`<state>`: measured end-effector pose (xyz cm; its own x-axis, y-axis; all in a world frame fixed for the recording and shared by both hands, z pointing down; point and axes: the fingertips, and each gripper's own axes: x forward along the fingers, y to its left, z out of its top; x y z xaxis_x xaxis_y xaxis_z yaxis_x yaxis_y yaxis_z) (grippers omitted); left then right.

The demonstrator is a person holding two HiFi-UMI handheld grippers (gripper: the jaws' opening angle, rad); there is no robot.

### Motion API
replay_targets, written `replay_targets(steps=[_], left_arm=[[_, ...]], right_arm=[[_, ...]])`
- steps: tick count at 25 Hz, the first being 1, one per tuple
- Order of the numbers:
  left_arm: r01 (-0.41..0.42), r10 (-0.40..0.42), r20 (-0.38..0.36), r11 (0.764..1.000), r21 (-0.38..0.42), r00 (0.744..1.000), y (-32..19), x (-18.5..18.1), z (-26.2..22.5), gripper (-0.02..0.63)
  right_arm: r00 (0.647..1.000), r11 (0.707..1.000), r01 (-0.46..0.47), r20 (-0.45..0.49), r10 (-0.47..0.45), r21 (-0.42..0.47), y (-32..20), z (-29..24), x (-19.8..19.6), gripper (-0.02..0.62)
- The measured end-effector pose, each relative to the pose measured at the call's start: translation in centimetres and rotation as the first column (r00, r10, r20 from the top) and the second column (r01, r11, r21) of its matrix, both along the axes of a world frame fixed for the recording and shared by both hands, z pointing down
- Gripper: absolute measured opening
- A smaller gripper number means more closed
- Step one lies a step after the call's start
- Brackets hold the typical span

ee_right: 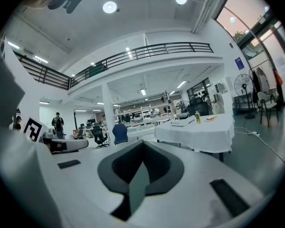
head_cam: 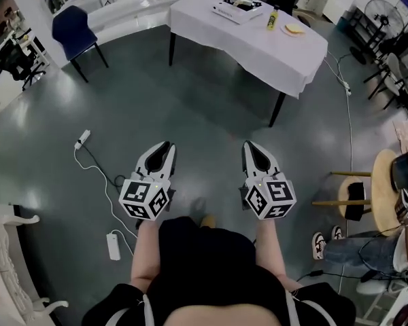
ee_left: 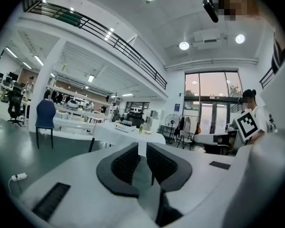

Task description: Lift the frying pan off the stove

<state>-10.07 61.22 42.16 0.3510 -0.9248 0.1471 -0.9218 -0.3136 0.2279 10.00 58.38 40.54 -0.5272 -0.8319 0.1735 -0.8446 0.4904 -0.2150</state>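
My left gripper [head_cam: 167, 145] and right gripper [head_cam: 249, 145] sit closed, empty, short of the table [head_cam: 285, 53] — only head view shows the power strip [head_cam: 113, 246]; pan too small to read.

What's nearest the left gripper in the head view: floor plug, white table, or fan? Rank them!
1. The floor plug, just left of the left gripper.
2. The white table, ahead and right.
3. The fan, far top-right corner.

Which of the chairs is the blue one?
In the head view, the chair left of the white-clothed table. It alone is blue; the office chair at the far left edge is black.
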Motion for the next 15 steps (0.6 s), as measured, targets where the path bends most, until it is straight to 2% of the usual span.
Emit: replay_targets(steps=[3,4,5,6,7,10,15], left_arm=[[0.02,-0.021,-0.048,1.0,-0.018,0.999,0.7,0.5,1.2,0.057],[0.012,-0.014,-0.066,1.0,-0.026,0.998,0.9,0.8,1.5,0.106],[0.001,-0.004,-0.077,0.999,-0.034,0.997,1.0,1.2,1.7,0.203],[-0.008,0.004,-0.08,0.999,-0.043,0.997,1.0,1.5,1.8,0.269],[-0.012,0.008,-0.075,0.999,-0.053,0.997,1.0,1.8,2.0,0.305],[-0.013,0.008,-0.062,0.997,-0.073,0.998,0.2,2.2,2.2,0.485],[-0.01,0.008,-0.059,0.999,-0.037,0.998,-1.7,2.4,1.0,0.502]], right_arm=[[1.0,1.0,0.013,-0.009,-0.014,-0.013,0.6,1.1,0.4,0.002],[1.0,1.0,0.019,-0.013,-0.02,-0.015,0.8,1.3,0.5,0.002],[1.0,1.0,0.025,-0.016,-0.025,-0.018,0.9,1.4,0.5,0.003],[0.999,0.999,0.028,-0.017,-0.029,-0.021,1.0,1.4,0.6,0.003],[0.999,0.999,0.03,-0.015,-0.03,-0.023,1.1,1.5,0.8,0.003],[1.0,0.999,0.025,-0.005,-0.025,-0.024,0.8,1.6,1.0,0.003],[1.0,1.0,0.023,-0.006,-0.023,-0.015,-1.2,1.2,1.2,0.003]])
